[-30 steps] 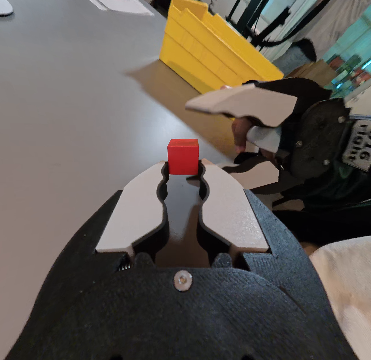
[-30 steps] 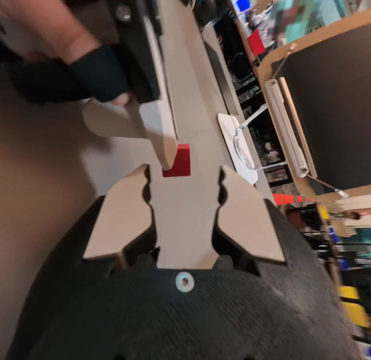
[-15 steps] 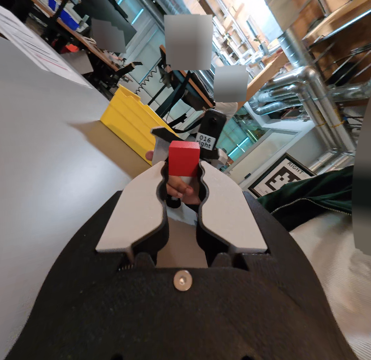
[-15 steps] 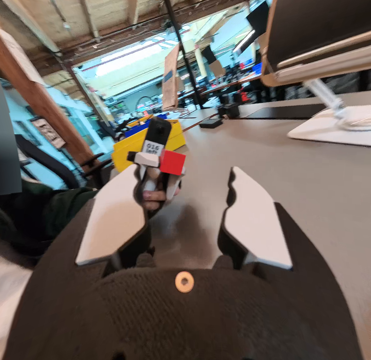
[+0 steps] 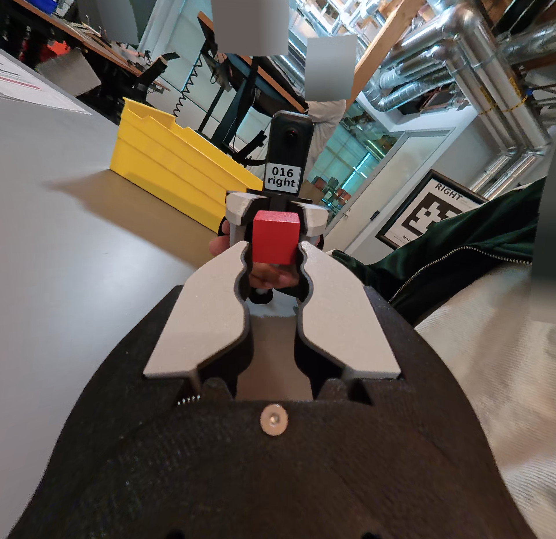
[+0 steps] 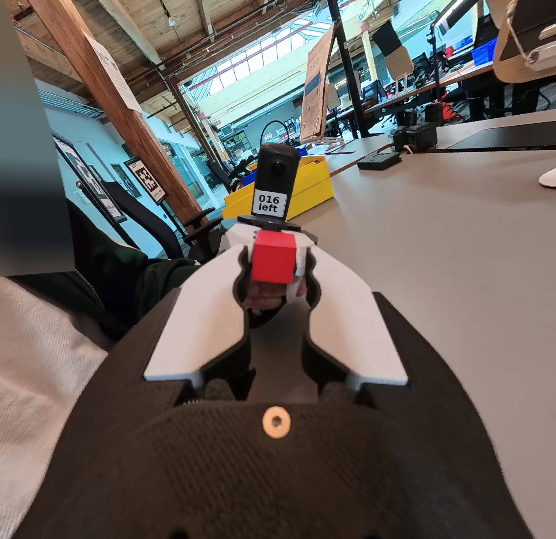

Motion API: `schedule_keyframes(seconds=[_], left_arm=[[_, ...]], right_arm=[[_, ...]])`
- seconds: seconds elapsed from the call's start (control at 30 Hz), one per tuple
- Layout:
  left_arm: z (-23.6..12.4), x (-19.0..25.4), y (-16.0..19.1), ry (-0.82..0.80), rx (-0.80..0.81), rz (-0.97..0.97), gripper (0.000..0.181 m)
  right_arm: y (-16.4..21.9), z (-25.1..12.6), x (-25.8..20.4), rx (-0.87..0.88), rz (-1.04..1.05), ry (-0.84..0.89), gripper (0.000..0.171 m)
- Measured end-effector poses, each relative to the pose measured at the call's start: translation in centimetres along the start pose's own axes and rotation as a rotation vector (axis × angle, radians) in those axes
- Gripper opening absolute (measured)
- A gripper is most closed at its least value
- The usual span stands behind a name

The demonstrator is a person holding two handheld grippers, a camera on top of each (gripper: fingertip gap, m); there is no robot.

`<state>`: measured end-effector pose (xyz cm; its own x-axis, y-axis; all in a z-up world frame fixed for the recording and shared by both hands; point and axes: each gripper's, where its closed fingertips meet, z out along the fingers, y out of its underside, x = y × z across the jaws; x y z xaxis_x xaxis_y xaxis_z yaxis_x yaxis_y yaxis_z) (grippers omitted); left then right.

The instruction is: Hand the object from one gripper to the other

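Observation:
A red cube [image 5: 275,242] is held off the table between the tips of my left gripper [image 5: 274,251], which is shut on it. My right gripper [image 5: 275,216] faces it head-on from the far side, with its two fingertips standing just wider than the cube on either side. In the right wrist view the cube [image 6: 272,260] sits between the tips of my right gripper [image 6: 275,257], whose jaws are partly closed with a small gap still showing. The left gripper [image 6: 270,239] holds the cube from behind there. A hand shows under each gripper.
A grey table [image 5: 60,254] lies below both grippers. A yellow bin [image 5: 168,160] stands on it behind the cube and also shows in the right wrist view [image 6: 310,181]. Small black devices [image 6: 415,136] sit far back. A green sleeve [image 5: 451,254] is at the right. My left and right fingertips are right by each other.
The left gripper lifted the cube off the table and tilted up. The right gripper swung round to face it, came close, and its jaws narrowed around the cube.

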<state>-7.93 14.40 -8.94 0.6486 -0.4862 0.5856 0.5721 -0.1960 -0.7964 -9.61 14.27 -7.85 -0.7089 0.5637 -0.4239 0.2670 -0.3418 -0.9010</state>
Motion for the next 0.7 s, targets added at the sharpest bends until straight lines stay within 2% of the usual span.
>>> schedule_keyframes(seconds=[0.1,0.37,0.47,0.57,0.7], left_arm=[[0.2,0.1,0.3,-0.009,-0.020,0.028,0.026],[0.2,0.1,0.2,-0.014,-0.017,0.031,0.027],[0.0,0.1,0.0,-0.007,-0.010,-0.005,0.034],[-0.5,0.0,-0.4,-0.013,-0.003,-0.028,0.034],[-0.8,-0.9,-0.4,-0.135,-0.044,0.119,0.044]], right_arm=[[0.2,0.1,-0.3,-0.013,-0.005,-0.015,0.028],[0.2,0.2,-0.3,-0.025,-0.008,-0.011,0.027],[-0.2,-0.1,-0.1,0.004,0.005,0.002,0.028],[-1.3,-0.9,0.5,0.087,0.112,-0.020,0.027],[-2.2,-2.1,1.7,0.198,0.316,-0.065,0.027]])
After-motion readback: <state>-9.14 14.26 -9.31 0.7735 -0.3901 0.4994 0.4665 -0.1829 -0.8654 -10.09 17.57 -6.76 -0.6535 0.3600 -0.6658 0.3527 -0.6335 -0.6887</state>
